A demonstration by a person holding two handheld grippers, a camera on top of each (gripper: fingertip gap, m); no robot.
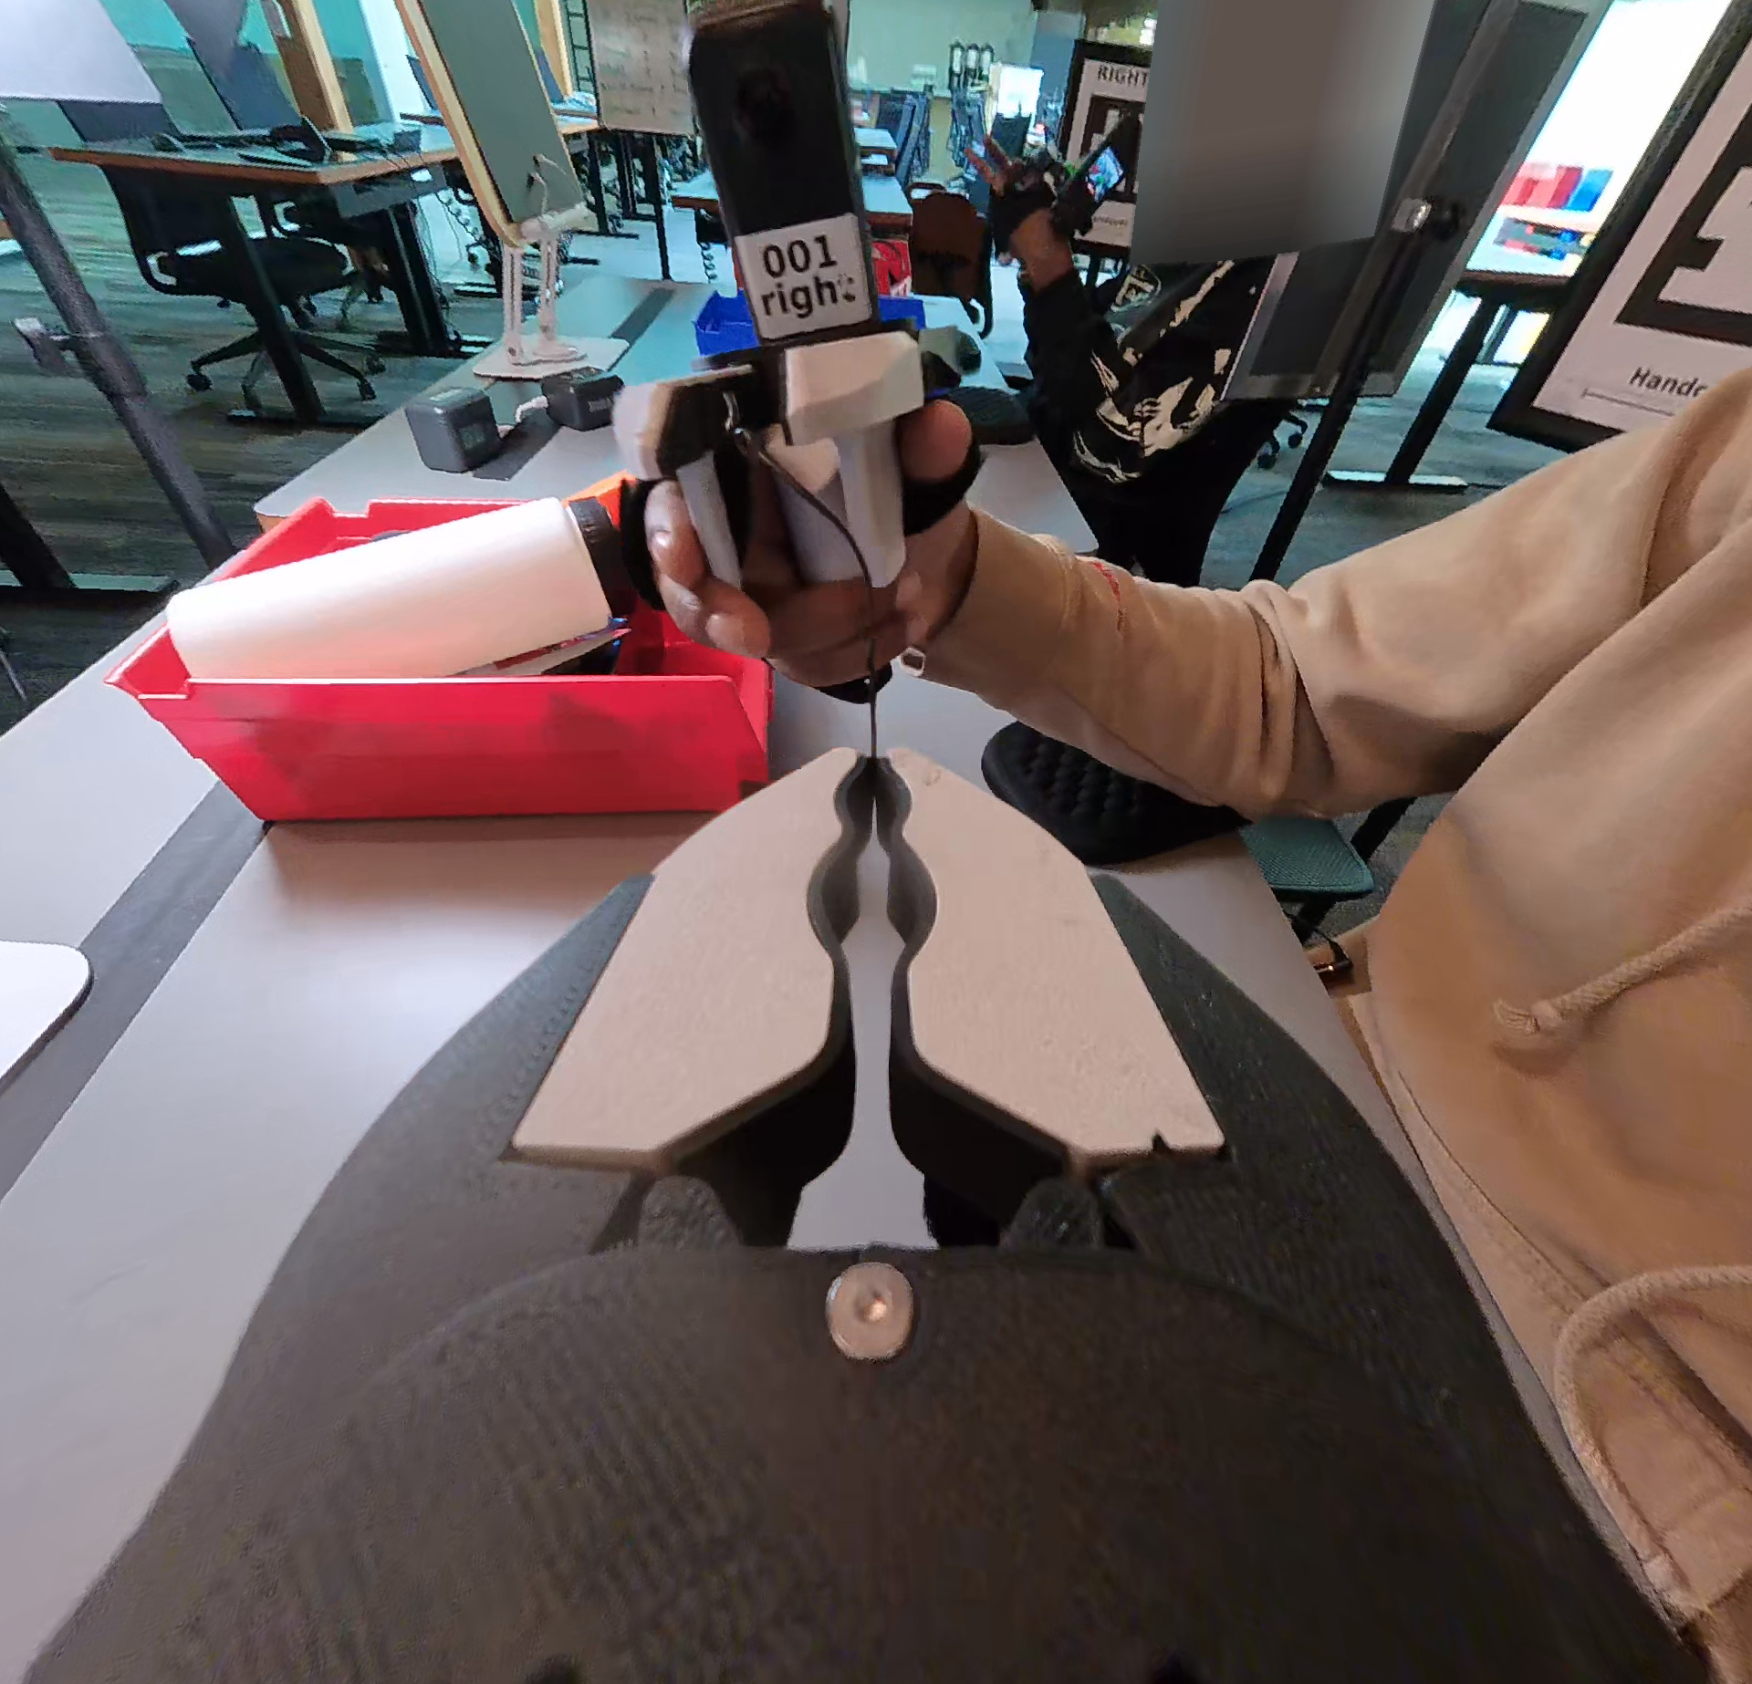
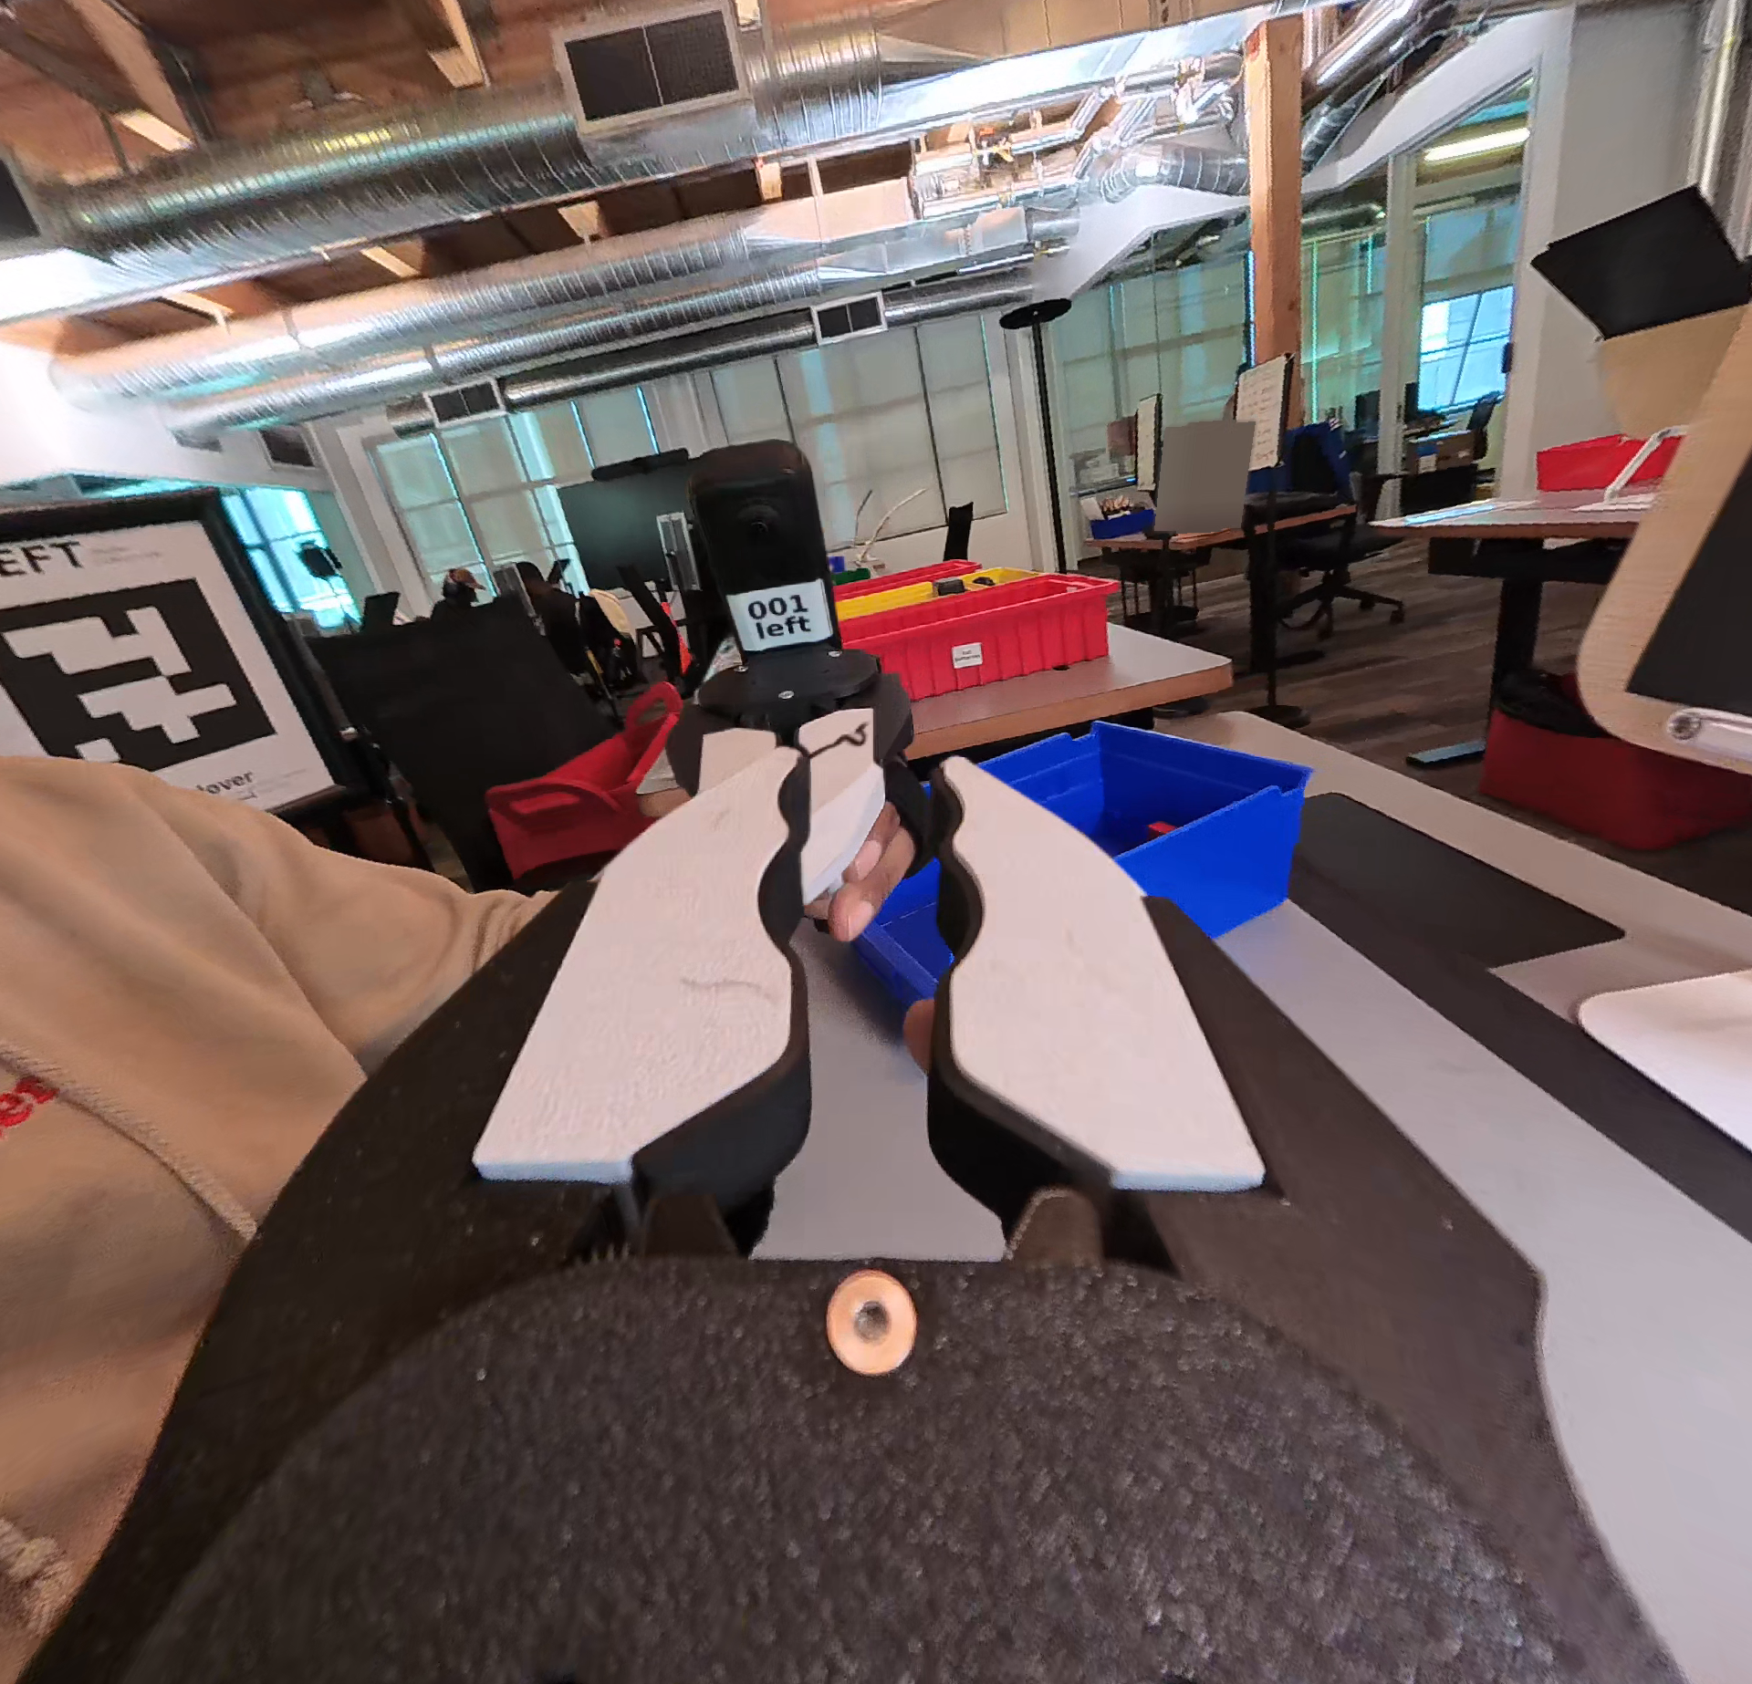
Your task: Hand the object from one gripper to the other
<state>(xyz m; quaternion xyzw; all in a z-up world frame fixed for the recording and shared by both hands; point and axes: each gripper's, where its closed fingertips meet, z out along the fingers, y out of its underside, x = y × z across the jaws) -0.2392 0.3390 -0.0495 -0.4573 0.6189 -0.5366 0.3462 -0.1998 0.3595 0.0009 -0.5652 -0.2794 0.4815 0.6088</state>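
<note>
With the left hand-held gripper (image 1: 873,767) clamped on a thin black cord (image 1: 870,691), the right hand-held gripper (image 2: 867,790), its jaws apart, needed to close squarely around it before release.

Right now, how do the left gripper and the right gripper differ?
The left gripper is shut, pinching a thin black cord at its tips; the right gripper is open with nothing gripped. The left gripper points toward a red bin, the right gripper toward a blue bin. Both have white fingers with wavy black inner edges.
</note>
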